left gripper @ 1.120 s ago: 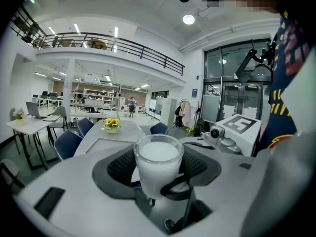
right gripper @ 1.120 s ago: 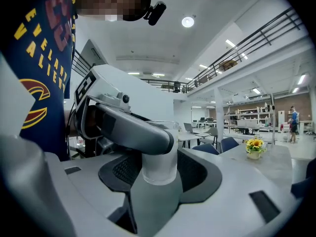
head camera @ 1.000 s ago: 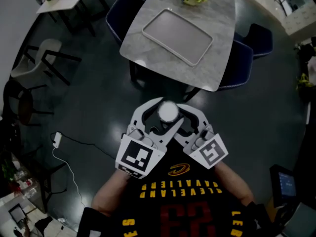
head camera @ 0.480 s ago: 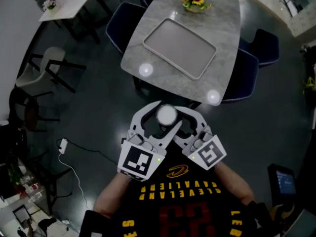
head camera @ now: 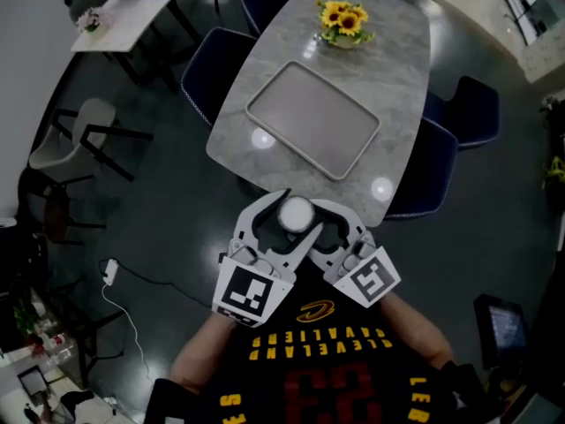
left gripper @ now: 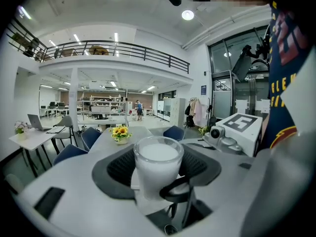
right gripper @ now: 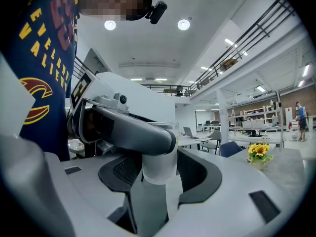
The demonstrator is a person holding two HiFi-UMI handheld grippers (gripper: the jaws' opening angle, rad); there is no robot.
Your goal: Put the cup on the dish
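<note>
Cup's up in the air, dish dead ahead

My left hand-held gripper [left gripper: 157, 167] and right hand-held gripper [right gripper: 160, 174] both clamp the clear glass cup of white liquid [head camera: 297, 212]. The flat grey rectangular dish [head camera: 313, 122] lies straight ahead on the grey marble desk [head camera: 397, 69], well apart.

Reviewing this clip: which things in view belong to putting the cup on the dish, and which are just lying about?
Job: cup, gripped by left gripper and right gripper; tray, apparently the dish; table under it.
Lying about: sunflowers; chairs; side table.
</note>
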